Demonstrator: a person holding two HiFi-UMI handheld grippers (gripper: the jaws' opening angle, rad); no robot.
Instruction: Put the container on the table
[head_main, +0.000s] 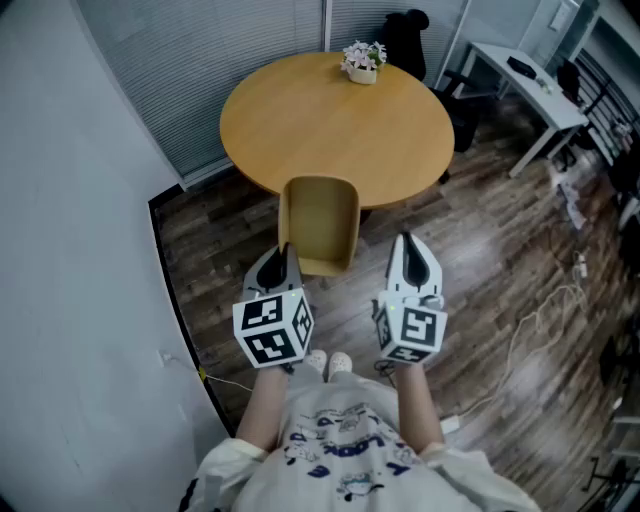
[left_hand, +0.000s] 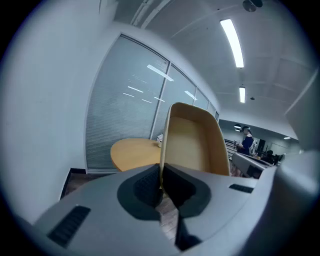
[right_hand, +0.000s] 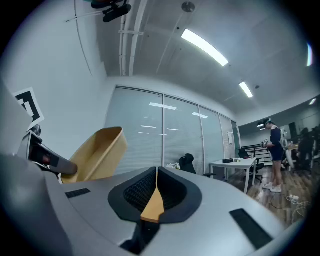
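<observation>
While we stand at the near edge of the round wooden bench (head_main: 340, 120), our left gripper (head_main: 285, 256) has its fingers pinched on the side wall of the tan rounded plastic container (head_main: 320, 225), raised off the floor at that edge. Our right gripper (head_main: 405, 246) hangs to its right, fingers closed on nothing.

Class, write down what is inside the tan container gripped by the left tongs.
The container looks empty: only its bare tan inner walls show. The left tongs cover its near edge, so that strip is unseen.
</observation>
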